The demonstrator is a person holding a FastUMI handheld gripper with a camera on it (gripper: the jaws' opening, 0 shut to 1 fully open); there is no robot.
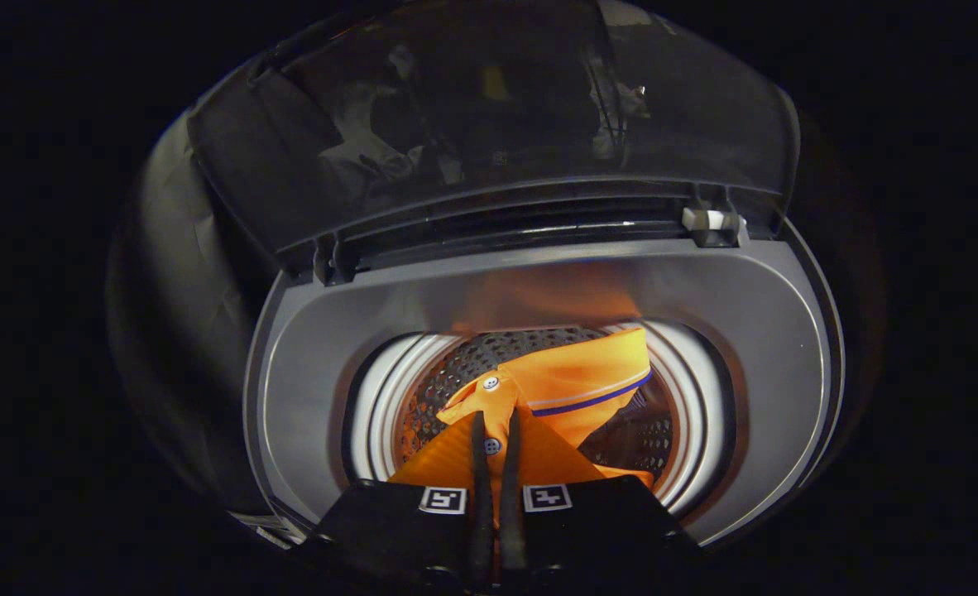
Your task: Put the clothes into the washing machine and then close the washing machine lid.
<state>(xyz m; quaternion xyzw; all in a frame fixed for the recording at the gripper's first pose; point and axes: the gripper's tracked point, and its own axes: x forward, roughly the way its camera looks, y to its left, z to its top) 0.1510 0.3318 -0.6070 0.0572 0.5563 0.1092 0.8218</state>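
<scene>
Between the two fingers of the gripper (496, 426) hangs one orange shirt (568, 389), the single garment to be seen. The fingers stand close together with only a thin strip of cloth in the gap, and both press on the button placket, so the tongs are narrow and holding the shirt. Two small buttons show on the cloth: one just beyond the fingertips, up at the collar, and one between the fingers, lower down the placket. A blue stripe and a pale stripe run along the edge of the collar, which spreads out beyond the fingertips and to their right. Below the tips the shirt front fans out to either side of the fingers.

Beyond and beneath the shirt lies one washing machine (307, 372), seen from above, with its round opening straight ahead of the fingers. One perforated drum (456, 364) shows through that opening, ringed by a bright band. The shirt is held over this opening, with its collar against the far part of the drum; how much of the cloth already rests inside cannot be told. One dark transparent lid (489, 116) stands raised at the far side of the machine, well beyond the fingertips, hinged along the back edge.
</scene>
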